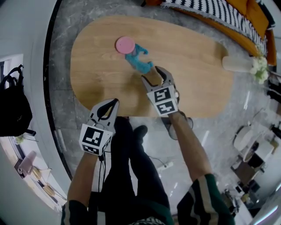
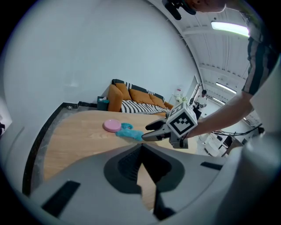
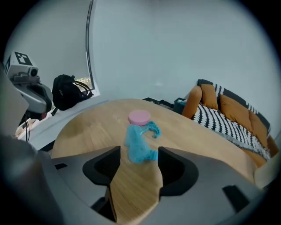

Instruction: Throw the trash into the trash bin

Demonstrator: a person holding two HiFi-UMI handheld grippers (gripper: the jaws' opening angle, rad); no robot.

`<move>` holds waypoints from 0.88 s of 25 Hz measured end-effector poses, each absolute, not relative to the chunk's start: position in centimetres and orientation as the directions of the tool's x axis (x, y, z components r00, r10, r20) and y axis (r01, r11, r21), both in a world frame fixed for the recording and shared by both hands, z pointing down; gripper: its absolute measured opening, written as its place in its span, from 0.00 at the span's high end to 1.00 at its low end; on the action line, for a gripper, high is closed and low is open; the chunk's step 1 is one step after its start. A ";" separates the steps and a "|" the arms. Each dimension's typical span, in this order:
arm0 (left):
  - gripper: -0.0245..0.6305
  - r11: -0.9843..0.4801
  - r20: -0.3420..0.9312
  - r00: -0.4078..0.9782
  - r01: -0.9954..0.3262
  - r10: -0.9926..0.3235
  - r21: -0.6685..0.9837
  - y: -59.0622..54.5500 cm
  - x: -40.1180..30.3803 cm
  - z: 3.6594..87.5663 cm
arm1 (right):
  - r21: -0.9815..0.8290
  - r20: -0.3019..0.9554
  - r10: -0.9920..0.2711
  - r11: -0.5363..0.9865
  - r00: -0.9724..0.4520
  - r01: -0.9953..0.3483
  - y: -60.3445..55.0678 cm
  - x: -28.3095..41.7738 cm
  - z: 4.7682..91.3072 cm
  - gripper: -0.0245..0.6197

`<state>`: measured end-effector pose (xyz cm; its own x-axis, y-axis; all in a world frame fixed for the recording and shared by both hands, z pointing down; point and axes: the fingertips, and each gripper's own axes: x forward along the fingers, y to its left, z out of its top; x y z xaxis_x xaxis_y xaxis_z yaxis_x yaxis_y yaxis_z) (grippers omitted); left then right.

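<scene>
A crumpled teal piece of trash (image 1: 138, 60) lies on the oval wooden table (image 1: 96, 70), touching a flat pink disc (image 1: 125, 45) behind it. My right gripper (image 1: 152, 73) is open, its tips just short of the teal trash and not touching it. In the right gripper view the trash (image 3: 138, 145) sits ahead, between the open fingertips (image 3: 115, 154). My left gripper (image 1: 115, 102) hangs shut and empty over the table's near edge. From the left gripper view I see the right gripper (image 2: 150, 131) beside the trash (image 2: 128, 132) and disc (image 2: 112, 125). No trash bin is in view.
A white vase with flowers (image 1: 240, 64) lies at the table's right end. An orange sofa with a striped blanket (image 1: 219, 13) stands behind the table. A black backpack (image 1: 13, 105) sits at the left wall. The person's legs (image 1: 131, 167) stand at the near table edge.
</scene>
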<state>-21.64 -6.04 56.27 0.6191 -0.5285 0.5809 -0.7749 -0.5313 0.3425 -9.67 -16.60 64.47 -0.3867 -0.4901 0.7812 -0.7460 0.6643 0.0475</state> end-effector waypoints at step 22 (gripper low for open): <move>0.96 -0.571 0.605 0.620 -0.761 -0.500 0.308 -8.1 -22.6 57.5 | 0.053 0.799 -0.494 0.625 -0.342 -0.779 -18.6 -9.6 65.2 0.94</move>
<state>-22.59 -8.13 57.49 0.6198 -0.4996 0.6052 -0.7609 -0.5713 0.3076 -9.56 -18.56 65.15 -0.3425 -0.4943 0.7990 -0.7786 0.6252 0.0530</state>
